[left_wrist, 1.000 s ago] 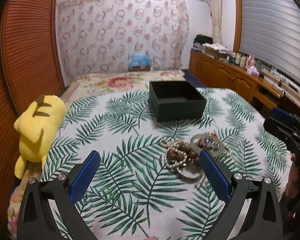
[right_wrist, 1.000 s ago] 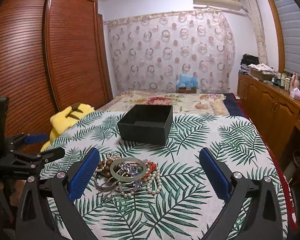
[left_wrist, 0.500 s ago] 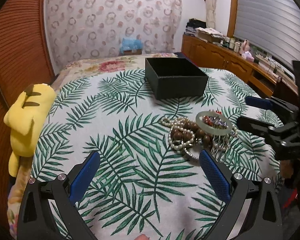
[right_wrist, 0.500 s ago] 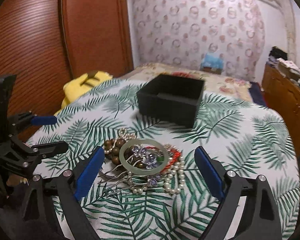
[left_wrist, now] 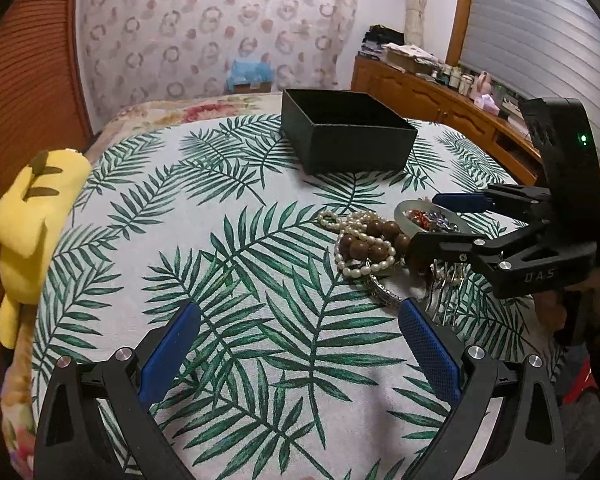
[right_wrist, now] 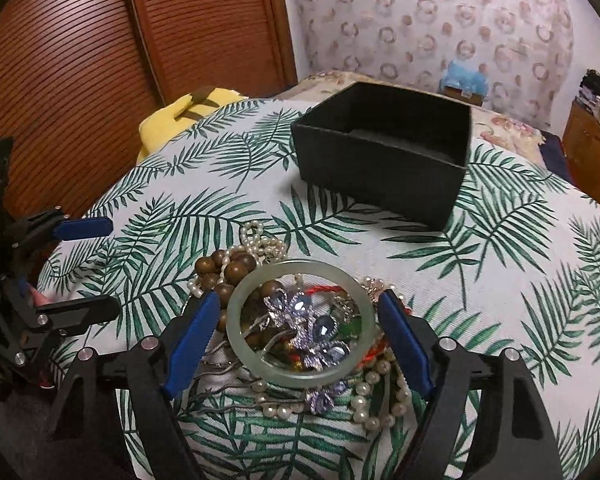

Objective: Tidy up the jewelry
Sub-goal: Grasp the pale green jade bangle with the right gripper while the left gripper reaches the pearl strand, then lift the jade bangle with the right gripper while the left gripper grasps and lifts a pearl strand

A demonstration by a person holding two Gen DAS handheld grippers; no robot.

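Right claw (right_wrist: 298,320) spread wide astride the pale bangle (right_wrist: 300,322), blue pads just beside its rim. Bangle atop the tangle of pearls (right_wrist: 260,240) and wooden beads (right_wrist: 230,266). Beyond the bangle, black box (right_wrist: 384,168). Left claw (left_wrist: 298,350) apart, near the bangle.

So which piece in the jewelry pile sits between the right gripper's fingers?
The pale green jade bangle, lying flat on top of the pile. The open right gripper straddles it; the brown wooden beads and pearl strands lie outside the fingers.
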